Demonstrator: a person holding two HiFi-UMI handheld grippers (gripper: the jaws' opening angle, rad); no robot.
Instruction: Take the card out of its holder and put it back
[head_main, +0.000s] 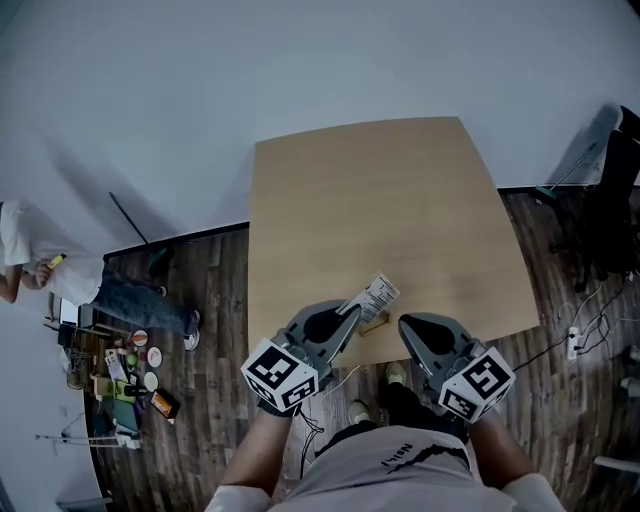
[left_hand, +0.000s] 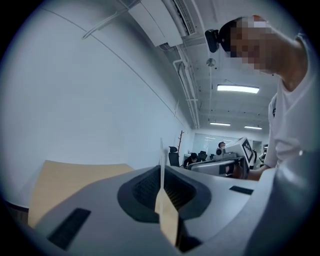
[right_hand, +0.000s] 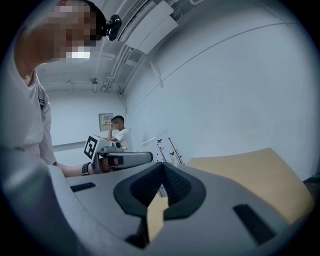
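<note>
The left gripper (head_main: 349, 311) has its jaws pinched on one end of the thin white printed card (head_main: 377, 296), which is out of the small wooden holder (head_main: 375, 323) on the pale wooden table (head_main: 400, 200). The card looks light, slick and easily bent, so I'd judge a flat grip near an edge safest. Its dark print is too small to read. The right gripper (head_main: 405, 323), close by, has its jaws together on nothing.
</note>
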